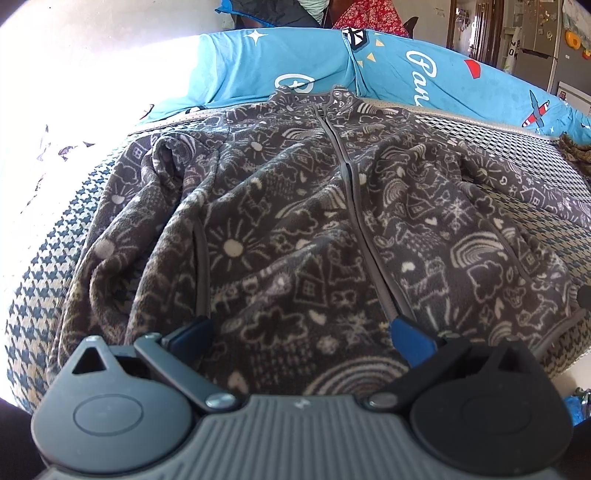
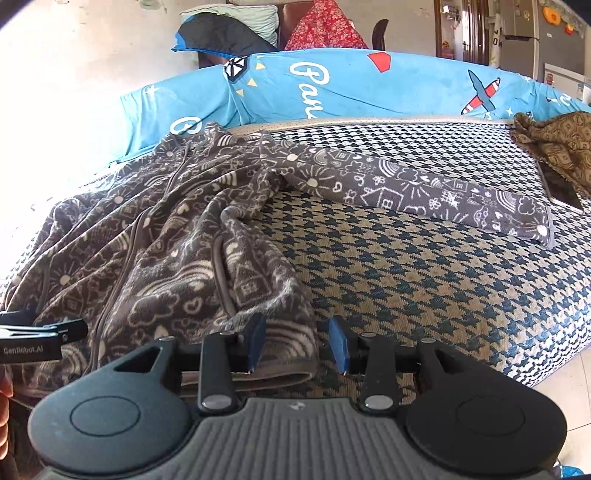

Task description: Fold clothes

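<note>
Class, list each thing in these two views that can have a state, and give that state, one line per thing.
fleece jacket: zipped, spread face up, unfolded
right sleeve: stretched out flat
left sleeve: bunched, crumpled
left gripper: open wide over the hem
right gripper: open, at the hem corner
brown cloth: crumpled heap
blue bedding: piled along the bed's far edge

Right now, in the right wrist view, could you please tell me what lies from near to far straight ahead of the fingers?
Grey doodle-print fleece jacket hem → houndstooth woven mat → jacket's outstretched sleeve → bright blue printed bedding → red floral fabric.
</note>
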`<action>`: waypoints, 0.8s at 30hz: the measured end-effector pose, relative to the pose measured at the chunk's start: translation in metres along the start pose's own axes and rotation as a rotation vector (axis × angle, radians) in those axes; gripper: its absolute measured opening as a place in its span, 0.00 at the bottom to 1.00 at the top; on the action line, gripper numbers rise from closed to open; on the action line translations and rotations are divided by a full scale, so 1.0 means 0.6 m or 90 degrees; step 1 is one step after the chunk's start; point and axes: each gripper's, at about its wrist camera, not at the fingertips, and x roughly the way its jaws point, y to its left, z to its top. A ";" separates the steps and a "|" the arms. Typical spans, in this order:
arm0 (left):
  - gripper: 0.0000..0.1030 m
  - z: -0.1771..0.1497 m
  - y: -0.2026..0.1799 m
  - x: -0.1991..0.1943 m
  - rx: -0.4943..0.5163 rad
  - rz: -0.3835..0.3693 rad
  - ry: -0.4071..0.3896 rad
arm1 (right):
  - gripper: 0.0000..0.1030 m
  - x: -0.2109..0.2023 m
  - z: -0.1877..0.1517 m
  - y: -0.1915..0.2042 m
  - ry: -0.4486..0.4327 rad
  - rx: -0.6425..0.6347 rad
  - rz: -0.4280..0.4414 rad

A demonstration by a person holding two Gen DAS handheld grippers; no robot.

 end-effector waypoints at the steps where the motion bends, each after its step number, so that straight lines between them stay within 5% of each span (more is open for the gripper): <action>1: 1.00 -0.002 0.003 -0.004 -0.003 -0.003 0.000 | 0.35 -0.006 -0.006 0.002 -0.001 -0.008 0.002; 11: 1.00 -0.025 0.006 -0.044 0.016 0.004 -0.008 | 0.35 -0.010 -0.040 0.042 0.022 -0.108 0.001; 24: 1.00 -0.047 0.024 -0.060 0.008 0.018 0.004 | 0.38 0.005 -0.054 0.085 -0.001 -0.217 -0.066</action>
